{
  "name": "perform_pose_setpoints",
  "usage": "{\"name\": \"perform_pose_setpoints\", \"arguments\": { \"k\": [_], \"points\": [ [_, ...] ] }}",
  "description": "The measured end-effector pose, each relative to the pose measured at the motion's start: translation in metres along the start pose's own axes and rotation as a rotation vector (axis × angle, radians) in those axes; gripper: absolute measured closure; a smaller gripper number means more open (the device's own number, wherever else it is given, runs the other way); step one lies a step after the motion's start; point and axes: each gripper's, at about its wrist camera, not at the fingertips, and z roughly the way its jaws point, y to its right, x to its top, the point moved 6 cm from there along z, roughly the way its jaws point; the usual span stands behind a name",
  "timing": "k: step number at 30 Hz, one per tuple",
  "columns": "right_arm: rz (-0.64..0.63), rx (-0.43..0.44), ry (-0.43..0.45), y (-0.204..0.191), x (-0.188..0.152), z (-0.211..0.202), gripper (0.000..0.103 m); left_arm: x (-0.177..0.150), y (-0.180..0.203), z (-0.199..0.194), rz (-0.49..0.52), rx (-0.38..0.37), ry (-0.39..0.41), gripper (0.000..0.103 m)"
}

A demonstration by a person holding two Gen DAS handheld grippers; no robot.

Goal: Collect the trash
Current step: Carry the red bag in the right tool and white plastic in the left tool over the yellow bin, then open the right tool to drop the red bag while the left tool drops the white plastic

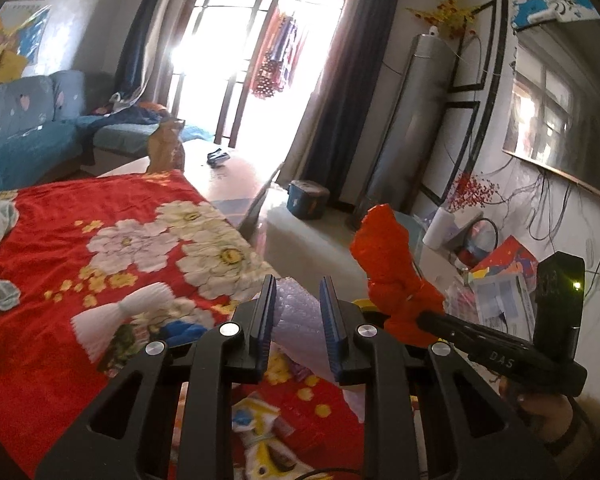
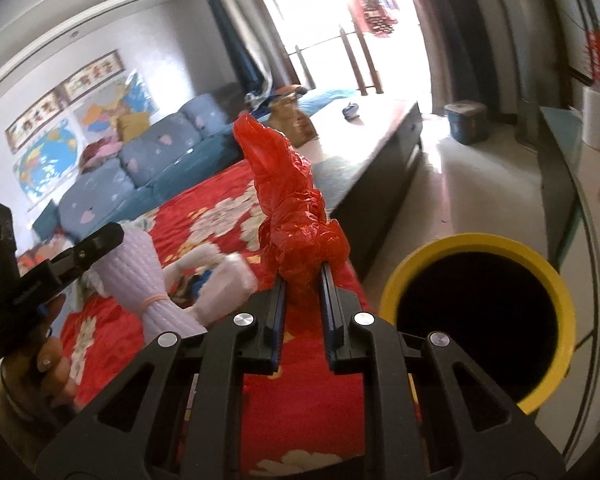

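Right gripper (image 2: 303, 276) clenched on red plastic bag (image 2: 288, 200) | left gripper (image 1: 298, 298) grasping white foam net (image 1: 296, 312) | I judge yellow bin (image 2: 476, 240) nearest my right, just beside, lower right of bag.

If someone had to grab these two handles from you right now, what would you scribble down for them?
Left gripper: shut on a pale lilac foam net sleeve, lifted off the red flowered blanket.
Right gripper: shut on a crumpled red plastic bag, held up.
The yellow-rimmed round bin stands open just to the right of the bag.
Done: both pieces picked up.
Left: drop both in the bin, then fetch the white foam net lying on the blanket.
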Motion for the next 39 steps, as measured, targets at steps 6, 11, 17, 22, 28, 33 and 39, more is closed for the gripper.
{"name": "perform_pose_setpoints", "arguments": {
  "k": [6, 11, 17, 22, 28, 33, 39],
  "points": [
    [0.064, -0.057, 0.024, 0.031, -0.002, -0.013, 0.092, -0.002, 0.025, 0.019, 0.031, -0.007, -0.021, 0.082],
    [0.12, -0.105, 0.027, 0.056, -0.004, -0.018, 0.092, -0.009, 0.046, 0.038, 0.055, -0.004, -0.045, 0.081],
    [0.192, -0.17, 0.029, 0.089, -0.013, -0.024, 0.092, -0.014, 0.066, 0.059, 0.089, 0.006, -0.066, 0.081],
    [0.237, -0.207, 0.02, 0.111, -0.019, -0.024, 0.092, -0.018, 0.084, 0.076, 0.108, 0.014, -0.082, 0.081],
    [0.284, -0.228, -0.002, 0.133, -0.027, -0.019, 0.092, -0.021, 0.101, 0.096, 0.124, 0.038, -0.091, 0.081],
    [0.329, -0.232, -0.036, 0.148, -0.036, -0.015, 0.092, -0.026, 0.11, 0.116, 0.136, 0.082, -0.105, 0.081],
    [0.383, -0.234, -0.07, 0.163, -0.047, -0.009, 0.092, -0.031, 0.124, 0.139, 0.165, 0.1, -0.121, 0.081]
  ]
}}
